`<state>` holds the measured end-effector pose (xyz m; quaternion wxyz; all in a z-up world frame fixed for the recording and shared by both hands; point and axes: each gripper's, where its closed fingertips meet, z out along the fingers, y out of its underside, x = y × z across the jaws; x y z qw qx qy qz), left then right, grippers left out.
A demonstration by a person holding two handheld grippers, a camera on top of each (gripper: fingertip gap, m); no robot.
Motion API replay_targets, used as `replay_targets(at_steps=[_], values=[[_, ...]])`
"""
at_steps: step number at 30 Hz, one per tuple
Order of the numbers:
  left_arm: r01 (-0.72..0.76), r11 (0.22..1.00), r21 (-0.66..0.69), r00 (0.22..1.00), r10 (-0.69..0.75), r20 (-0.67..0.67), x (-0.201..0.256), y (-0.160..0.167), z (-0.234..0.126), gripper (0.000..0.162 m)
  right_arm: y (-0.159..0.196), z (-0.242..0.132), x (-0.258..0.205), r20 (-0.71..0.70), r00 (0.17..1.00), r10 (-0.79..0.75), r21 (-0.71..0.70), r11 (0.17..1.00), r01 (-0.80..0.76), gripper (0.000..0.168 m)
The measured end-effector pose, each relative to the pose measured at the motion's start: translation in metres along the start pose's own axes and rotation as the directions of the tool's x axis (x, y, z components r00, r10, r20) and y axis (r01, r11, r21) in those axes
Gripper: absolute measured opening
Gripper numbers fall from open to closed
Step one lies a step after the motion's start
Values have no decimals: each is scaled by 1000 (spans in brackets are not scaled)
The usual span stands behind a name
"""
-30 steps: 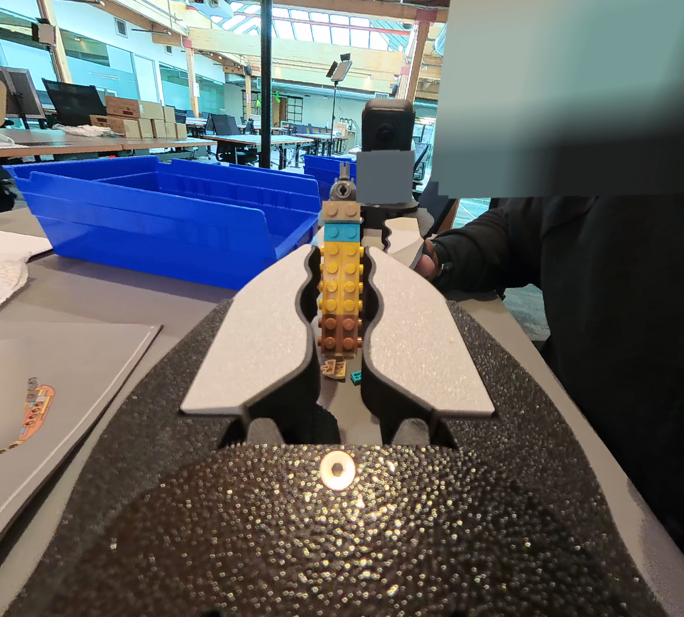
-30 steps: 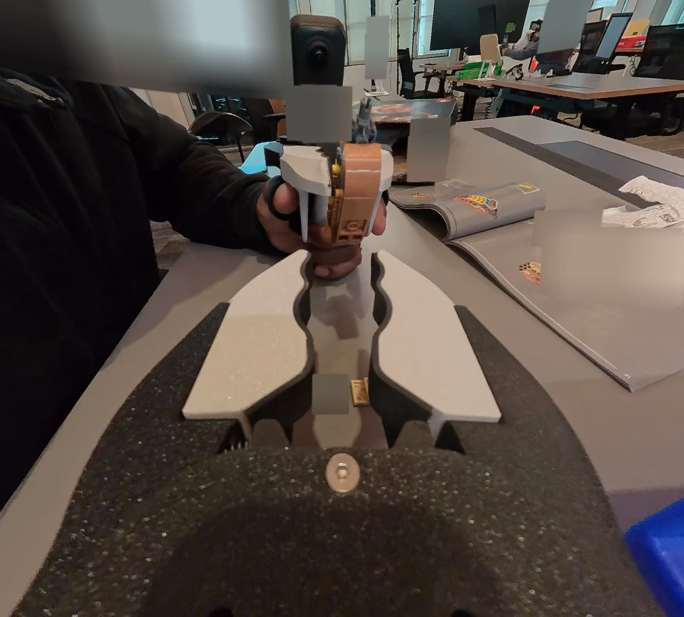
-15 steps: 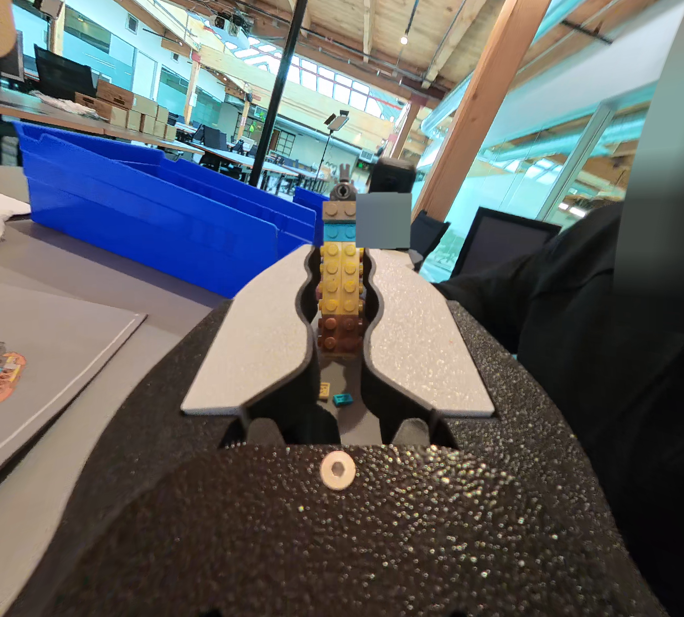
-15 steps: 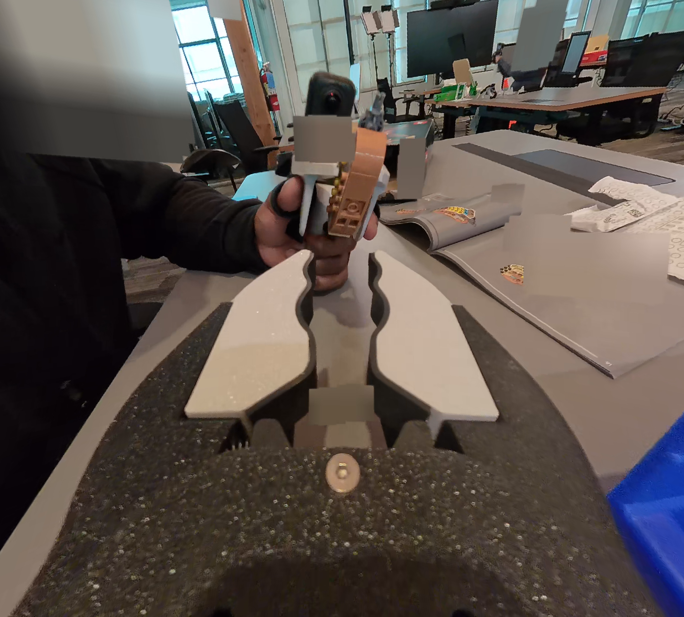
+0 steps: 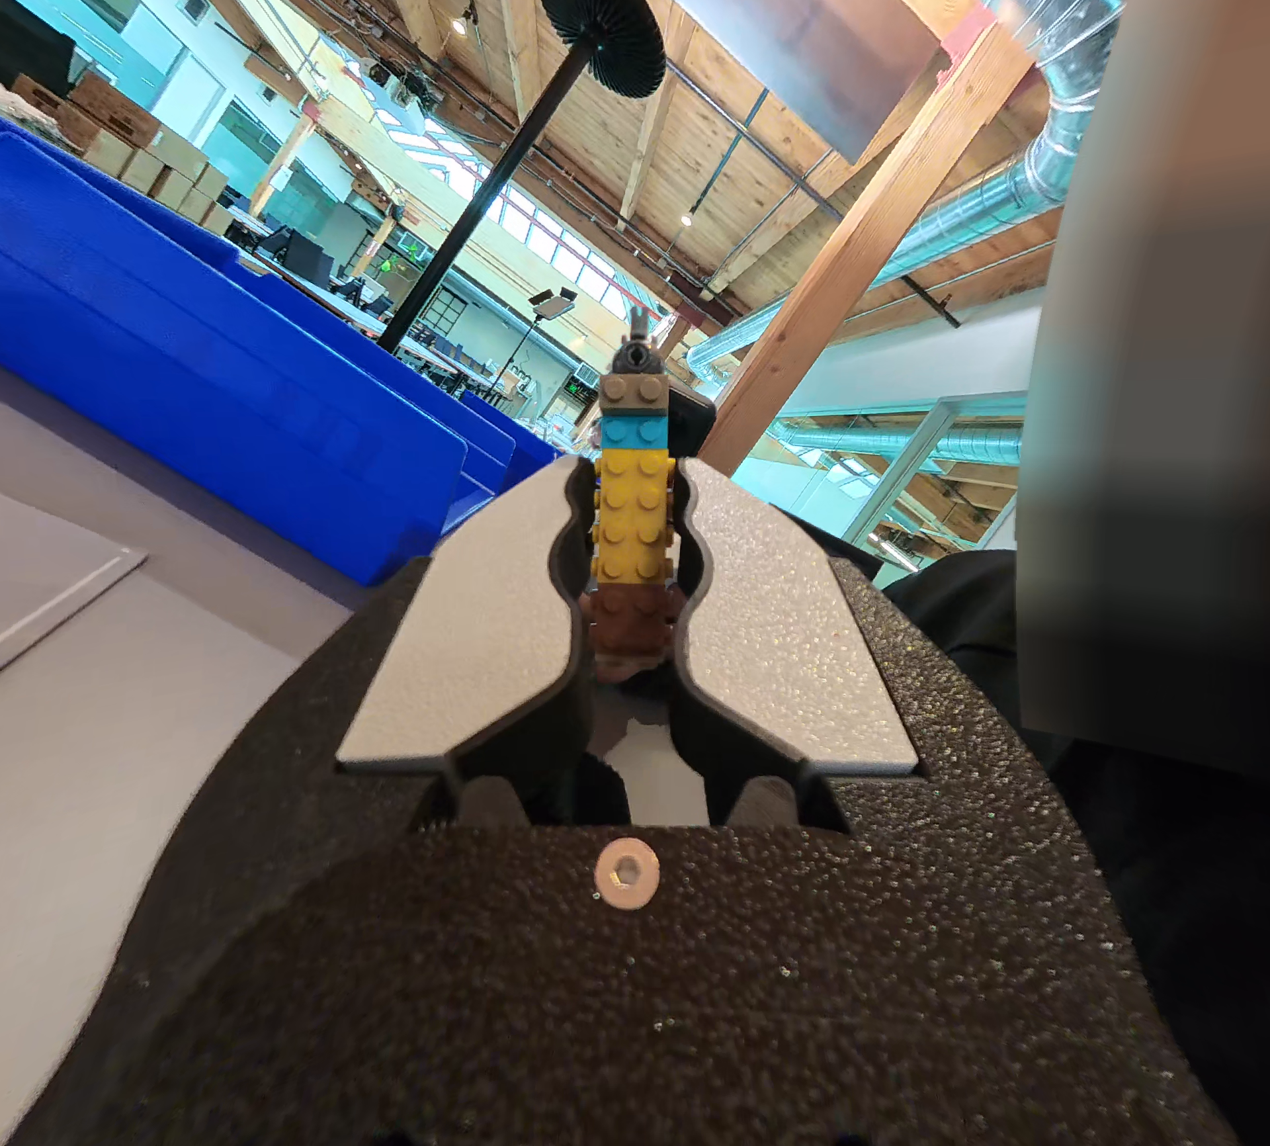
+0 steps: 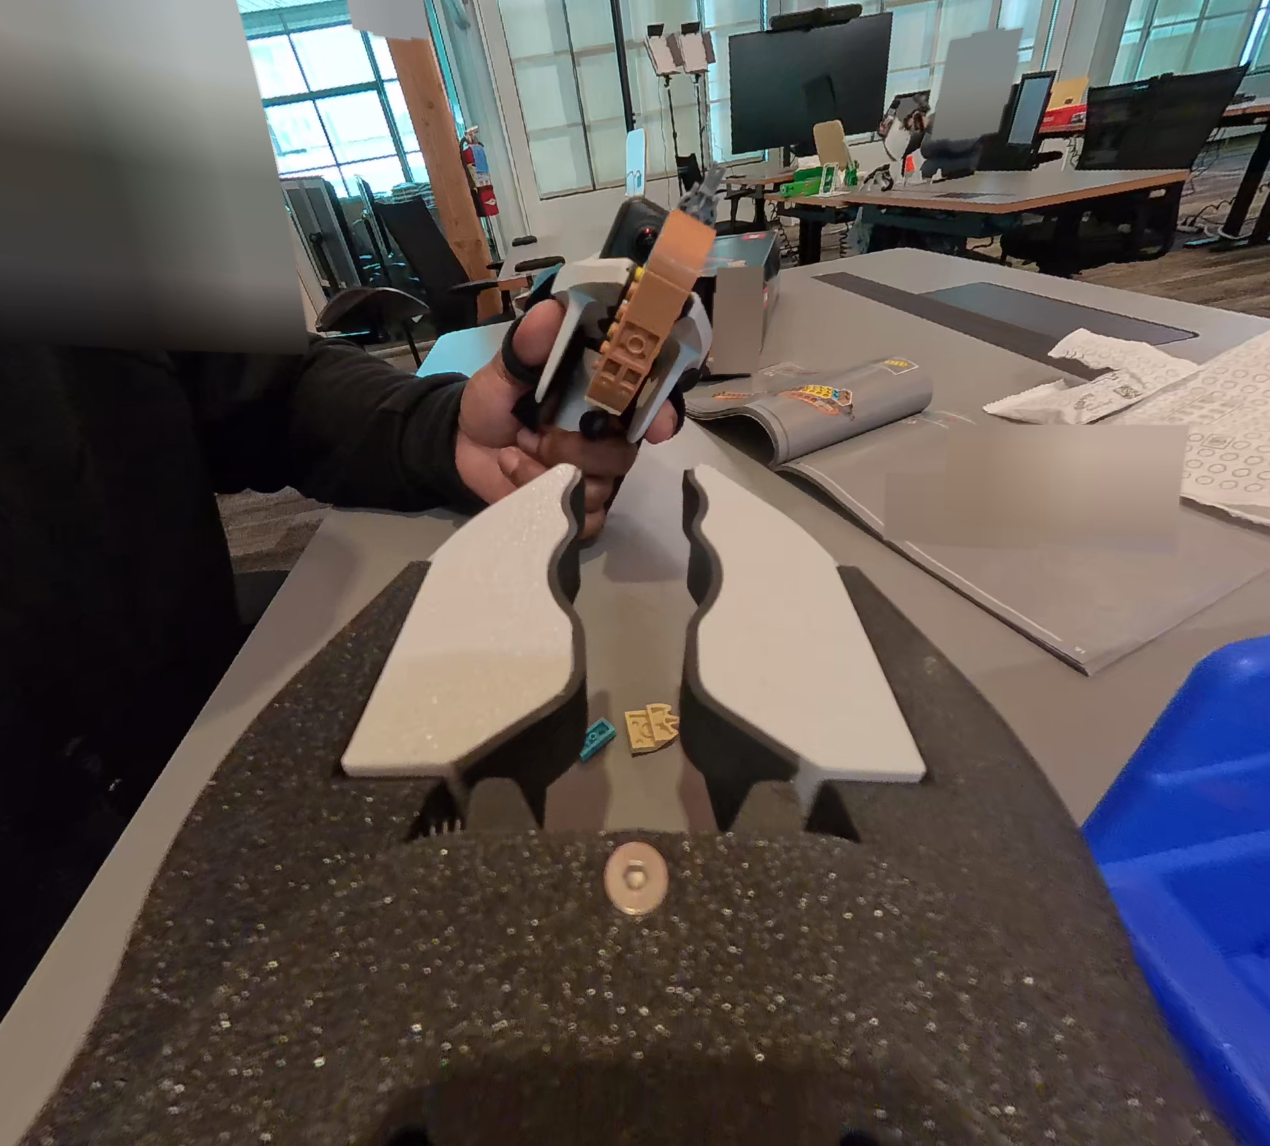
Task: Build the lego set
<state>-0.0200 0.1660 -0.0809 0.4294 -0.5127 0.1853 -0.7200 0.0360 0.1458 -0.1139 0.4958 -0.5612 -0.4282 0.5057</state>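
My left gripper (image 5: 631, 480) is shut on a partly built lego model (image 5: 631, 522), a narrow stack of brown, yellow, blue and tan bricks with a grey piece on top, tilted up toward the ceiling. In the right wrist view the same model (image 6: 649, 322) shows its tan-orange side, held in the left gripper (image 6: 622, 350) above the table. My right gripper (image 6: 629, 480) is open and empty, just below and in front of it. A small teal piece (image 6: 596, 738) and two tan pieces (image 6: 651, 728) lie on the grey table (image 6: 385, 563) between my right fingers.
An open instruction booklet (image 6: 962, 494) lies right of the model, with white paper bags (image 6: 1168, 398) beyond it. A blue bin (image 6: 1196, 838) is at the near right; it also shows in the left wrist view (image 5: 206, 398). A person's dark sleeve (image 6: 309, 419) is on the left. My hands' fingertips stand some 8 cm from each other.
The left gripper has tilted the model upward and lifted it, so its view now faces the ceiling. The right gripper has drawn back, and the loose pieces now show between its fingers.
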Motion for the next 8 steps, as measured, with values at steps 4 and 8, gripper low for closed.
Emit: replay_targets(at_steps=[4,8], values=[[12,1000,10,1000,-12,0,-1,-2,-1,21,0,0,-1,1,1000,5,-1,1000,-5,27],[33,999,23,999,-32,-6,-1,-3,-1,21,0,0,-3,3,1000,-6,-6,1000,6,26]])
